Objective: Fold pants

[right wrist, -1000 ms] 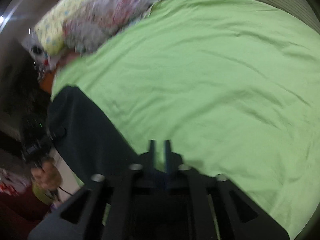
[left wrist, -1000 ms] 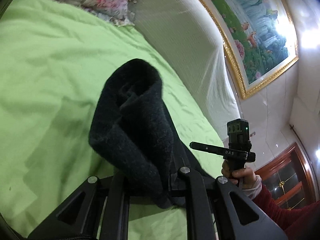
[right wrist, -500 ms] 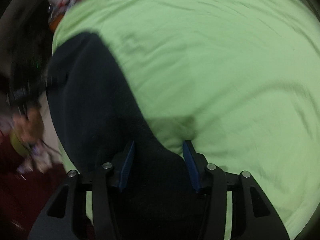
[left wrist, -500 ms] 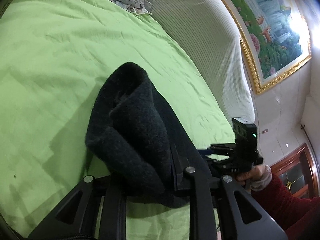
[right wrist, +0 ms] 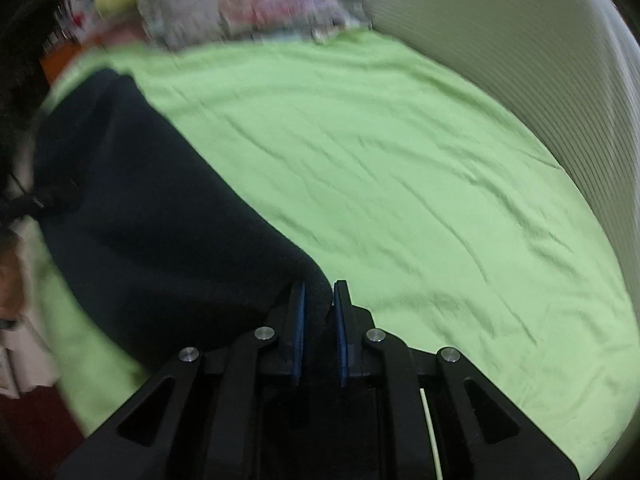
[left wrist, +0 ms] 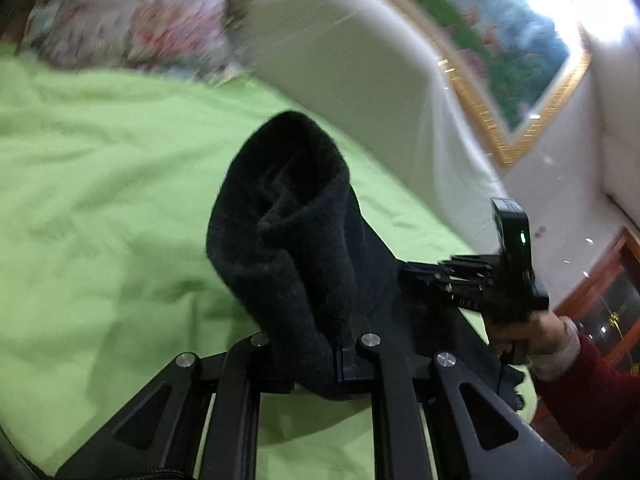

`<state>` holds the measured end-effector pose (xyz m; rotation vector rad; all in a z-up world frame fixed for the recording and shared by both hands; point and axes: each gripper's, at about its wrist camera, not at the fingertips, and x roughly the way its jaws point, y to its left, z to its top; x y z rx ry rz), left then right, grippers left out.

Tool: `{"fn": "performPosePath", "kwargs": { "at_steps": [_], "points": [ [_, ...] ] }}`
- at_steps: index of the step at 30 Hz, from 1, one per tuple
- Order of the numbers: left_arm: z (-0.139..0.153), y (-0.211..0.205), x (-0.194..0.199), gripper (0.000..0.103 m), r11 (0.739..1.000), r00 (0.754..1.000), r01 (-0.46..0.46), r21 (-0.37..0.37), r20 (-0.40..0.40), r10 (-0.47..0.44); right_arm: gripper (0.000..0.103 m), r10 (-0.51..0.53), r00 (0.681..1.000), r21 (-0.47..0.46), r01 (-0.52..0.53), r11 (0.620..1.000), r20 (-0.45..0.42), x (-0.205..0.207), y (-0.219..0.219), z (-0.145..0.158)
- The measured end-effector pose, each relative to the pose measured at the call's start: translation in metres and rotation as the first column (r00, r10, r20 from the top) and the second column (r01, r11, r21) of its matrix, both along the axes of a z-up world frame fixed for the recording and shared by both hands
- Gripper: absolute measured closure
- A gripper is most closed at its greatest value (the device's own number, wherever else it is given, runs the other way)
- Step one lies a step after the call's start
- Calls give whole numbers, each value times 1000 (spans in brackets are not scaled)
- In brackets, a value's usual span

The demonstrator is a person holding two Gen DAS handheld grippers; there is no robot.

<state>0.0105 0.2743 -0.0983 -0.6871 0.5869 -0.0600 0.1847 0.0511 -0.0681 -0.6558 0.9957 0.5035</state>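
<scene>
The dark fleece pants (left wrist: pixel 292 248) bunch up in front of my left gripper (left wrist: pixel 320 360), which is shut on their edge and holds them above the green bed sheet (left wrist: pixel 100 184). In the left wrist view my right gripper (left wrist: pixel 472 284) grips the same cloth at the right, held by a hand in a red sleeve. In the right wrist view my right gripper (right wrist: pixel 319 312) is shut on a fold of the pants (right wrist: pixel 152 232), which stretch away to the left over the sheet (right wrist: pixel 400 168).
Floral pillows (left wrist: pixel 132 12) lie at the head of the bed. A white padded headboard (left wrist: pixel 360 92) runs along the far side. A framed painting (left wrist: pixel 500 40) hangs on the wall, and a wooden cabinet (left wrist: pixel 608 292) stands at the right.
My right gripper went from open around the pants edge to shut on it. Both grippers have lifted and swung, so the pillows and headboard have come back into view.
</scene>
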Motion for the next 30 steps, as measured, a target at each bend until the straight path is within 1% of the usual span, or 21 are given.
{"fn": "performPosePath", "kwargs": {
  "at_steps": [1,2,3,4,5,7,8,9,11,12,14,15,18,20,22,24,26,27,28,29,30],
  "points": [
    [-7,2,5,91,1000,1000,-7,7,-30,7,85,-31,999,6,31,999,-8,3,5,-12],
    [-14,4,9,89,1000,998,-14,26,-64,15,79,-57,998,18,57,998,-10,7,2,-18],
    [-19,7,12,87,999,995,-21,34,-100,25,68,-91,996,47,91,995,2,10,-1,-20],
    [-21,9,12,84,999,993,-25,24,-116,27,62,-124,992,88,123,988,3,12,-7,-16],
    [-19,11,8,77,999,992,-31,19,-118,33,55,-170,985,151,171,974,-21,14,-18,-7],
    [-8,14,-4,67,992,988,-83,96,-124,95,55,-226,973,270,232,935,-55,11,-43,12],
    [-2,16,-12,64,989,986,-101,111,-118,114,54,-254,964,335,264,905,-73,5,-57,24],
    [2,20,-20,62,988,987,-115,106,-104,126,54,-268,959,375,283,883,-94,1,-68,31],
    [12,27,-32,58,983,983,-147,106,-92,157,54,-301,939,469,343,814,-164,-18,-96,46],
    [17,28,-37,56,982,983,-153,108,-85,163,54,-311,934,496,358,791,-178,-29,-104,48],
    [27,28,-44,47,980,982,-165,108,-78,174,54,-331,918,542,397,741,-220,-56,-124,53],
    [32,26,-46,46,981,983,-166,102,-66,173,54,-332,913,563,409,718,-238,-72,-132,54],
    [45,16,-46,41,986,987,-152,73,-49,156,54,-348,904,591,426,685,-249,-118,-149,54],
    [51,4,-41,37,991,991,-121,55,-41,124,54,-386,883,586,468,662,-269,-147,-163,47],
    [56,-13,-29,37,996,997,-68,50,-42,70,53,-425,860,571,506,647,-282,-170,-177,41],
    [57,-35,-13,36,999,999,15,48,-45,-13,53,-481,826,564,557,610,-294,-195,-201,37],
    [60,-67,10,34,991,991,121,65,-62,-117,53,-540,780,565,612,553,-317,-218,-231,34],
    [61,-81,19,34,983,984,168,73,-70,-163,53,-580,747,570,644,511,-324,-232,-248,31],
    [62,-99,30,34,970,971,230,76,-77,-225,53,-606,725,572,662,484,-327,-240,-258,29],
    [63,-118,41,34,953,954,294,76,-83,-288,53,-647,688,573,690,442,-328,-251,-272,26],
    [64,-134,49,34,936,938,343,77,-87,-336,53,-671,665,575,704,416,-328,-258,-280,24]
  ]
}}
